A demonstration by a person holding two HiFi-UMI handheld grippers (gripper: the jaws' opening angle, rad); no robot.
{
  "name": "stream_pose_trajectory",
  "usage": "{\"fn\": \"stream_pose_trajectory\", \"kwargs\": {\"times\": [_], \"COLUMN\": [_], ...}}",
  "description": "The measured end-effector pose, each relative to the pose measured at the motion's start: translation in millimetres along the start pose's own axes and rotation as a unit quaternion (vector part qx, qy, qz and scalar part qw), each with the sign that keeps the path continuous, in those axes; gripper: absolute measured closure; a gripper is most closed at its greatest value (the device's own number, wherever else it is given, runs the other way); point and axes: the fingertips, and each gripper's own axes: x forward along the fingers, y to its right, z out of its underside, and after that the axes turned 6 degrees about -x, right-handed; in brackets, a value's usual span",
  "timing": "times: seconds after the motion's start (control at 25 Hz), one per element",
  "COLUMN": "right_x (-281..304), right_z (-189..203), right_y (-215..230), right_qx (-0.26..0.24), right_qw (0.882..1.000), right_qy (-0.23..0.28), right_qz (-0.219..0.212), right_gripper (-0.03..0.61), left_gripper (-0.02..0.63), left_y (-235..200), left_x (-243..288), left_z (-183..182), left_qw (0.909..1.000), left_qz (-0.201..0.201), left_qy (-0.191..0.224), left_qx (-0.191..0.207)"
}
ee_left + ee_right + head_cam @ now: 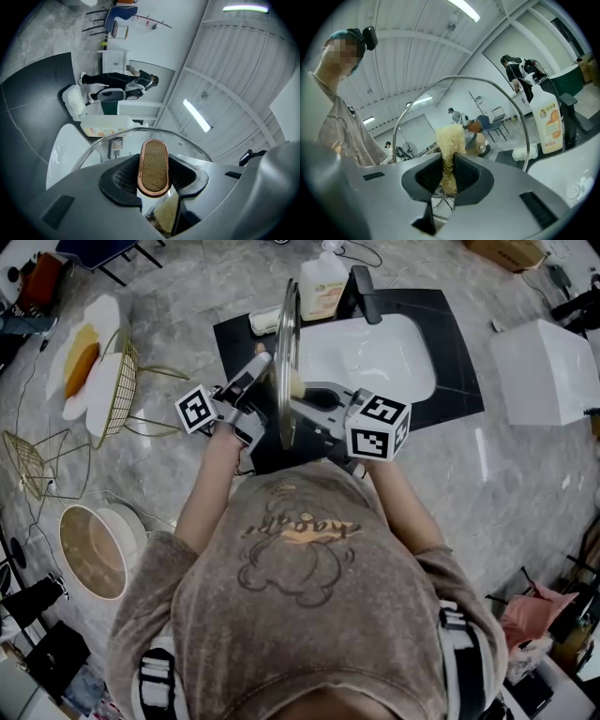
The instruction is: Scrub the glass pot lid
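Glass pot lid with steel rim (287, 381) held upright on edge above the white sink basin (398, 357).
My left gripper (153, 177) has its 2 black pads clamped on the lid's oval wooden knob with copper trim (153, 161), 1 pad on each side. My right gripper (449, 180) is closed on a pale fibrous scrubber (451, 138), whose tuft sits against the lid's opposite face.

One glass pot lid (287, 334), one fibre brush (450, 138), two grippers: left gripper (262, 367), right gripper (314, 395). One white sink (394, 362), one tap (364, 294), one soap bottle (323, 285), two wire baskets: nearer basket (120, 395), outer basket (26, 463). One white box (548, 371)
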Motion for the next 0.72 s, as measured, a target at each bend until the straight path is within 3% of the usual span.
{"fn": "stream_pose_trajectory", "kwargs": {"times": [0.4, 0.72], "right_x": [2.8, 7.9], "right_z": [-32.5, -19.8], "right_y": [23.0, 50.3], "right_qx": [0.029, 0.045], "right_qw": [0.997, 0.997], "right_qy": [0.06, 0.046], "right_qz": [0.024, 0.048], "right_gripper": [0.531, 0.531], "left_gripper": [0.433, 0.433], "left_y": [2.6, 2.0], "left_x": [-0.3, -1.2], "left_z": [6.2, 11.8], "left_qw": [0.9999, 0.9998], "left_qz": [-0.001, 0.002], "left_qy": [-0.009, -0.018], "left_qx": [0.005, 0.0]}}
